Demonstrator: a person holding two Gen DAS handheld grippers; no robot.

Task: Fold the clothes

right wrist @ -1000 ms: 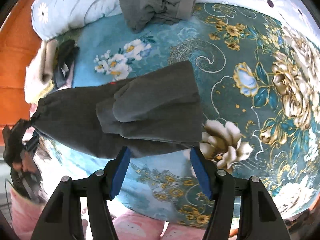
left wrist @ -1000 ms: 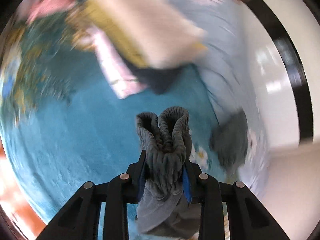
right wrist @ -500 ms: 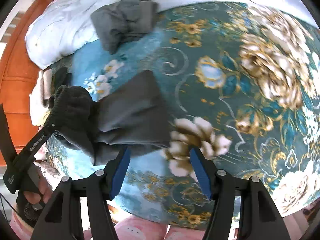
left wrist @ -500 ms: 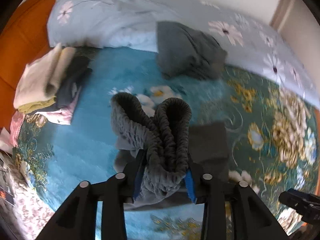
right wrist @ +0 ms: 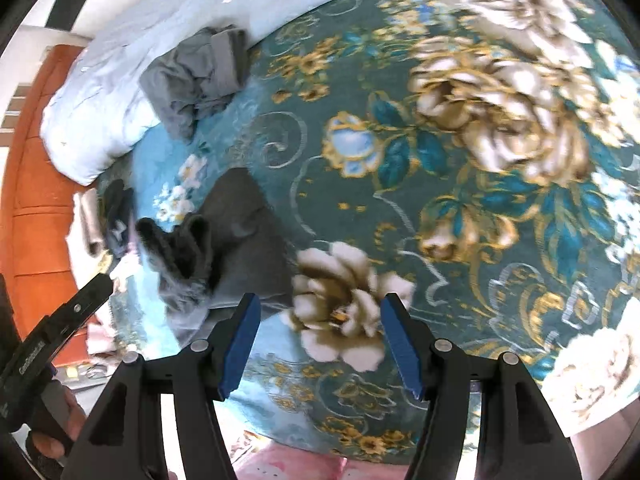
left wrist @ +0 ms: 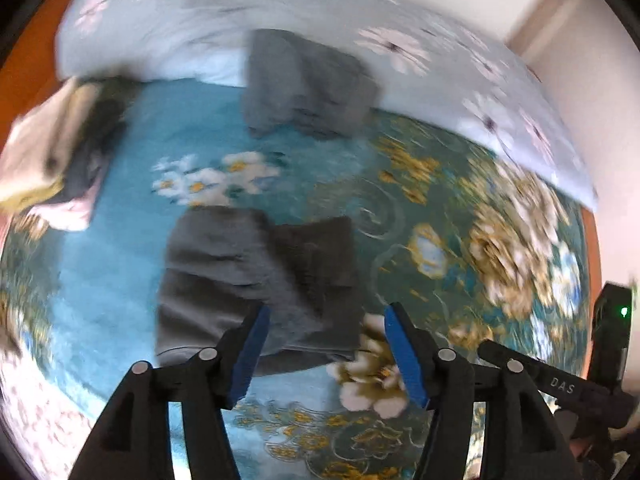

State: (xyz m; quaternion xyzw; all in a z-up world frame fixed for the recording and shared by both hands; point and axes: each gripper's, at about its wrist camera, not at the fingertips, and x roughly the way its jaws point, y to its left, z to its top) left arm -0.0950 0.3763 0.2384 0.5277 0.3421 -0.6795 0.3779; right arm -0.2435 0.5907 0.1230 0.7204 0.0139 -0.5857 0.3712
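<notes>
— Where were the dark grey trousers (left wrist: pixel 256 280)?

— Folded on the floral blanket (left wrist: pixel 460 184), at about eleven o'clock from the left gripper (left wrist: pixel 324 344). Its jaws had just been opening and stood wide, nothing between the pads.

— And the right gripper (right wrist: pixel 320 344)?

— Wide apart too, empty, over a cream flower.

— Anything nearby?

— A crumpled grey garment (left wrist: pixel 304 84) at twelve against the pale duvet (left wrist: pixel 192 12); stacked folded clothes (left wrist: pixel 56 148) at nine.

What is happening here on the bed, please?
A person is folding clothes with two handheld grippers. The left gripper has just been opening, with nothing between its pads, above the folded dark grey trousers on the floral blanket. The right gripper hovers open and empty.
</notes>
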